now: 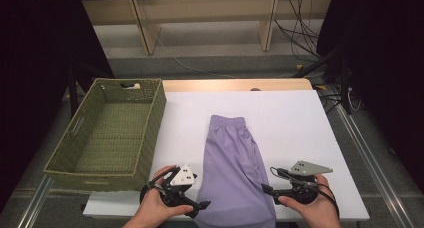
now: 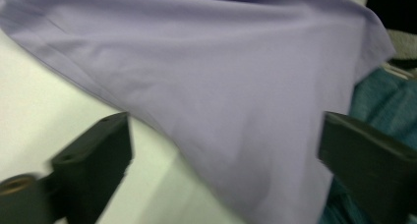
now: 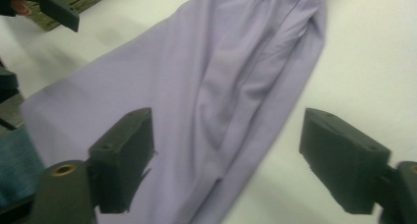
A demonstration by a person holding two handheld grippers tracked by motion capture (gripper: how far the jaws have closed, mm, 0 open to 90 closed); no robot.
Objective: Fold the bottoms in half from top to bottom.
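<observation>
Inspecting the table from the high view, we find a lilac garment, apparently a pair of trousers or a skirt with a gathered elastic waistband at its far end, laid lengthwise on the white tabletop, its near hem reaching the table's front edge. The fabric is thin, smooth and matte, with soft lengthwise folds; in the right gripper view one long crease runs down its middle. We cannot tell whether it has legs, since it lies folded narrow.

The left gripper sits at the garment's near left corner, the right gripper at its near right edge. Both claws are released: in the left gripper view the two black blocky jaws stand wide apart, with the cloth lying flat between and beyond them, not pinched. In the right gripper view the jaws are likewise spread, straddling the fabric edge without pressing on it.

A green woven basket, rectangular with handle slots, stands just beside the garment at the table's left, overhanging the side. Its weave is coarse and ribbed.

A teal textured surface appears at the right margin of the left gripper view; it is cut off and we cannot identify it. Both gripper views are slightly blurred.
</observation>
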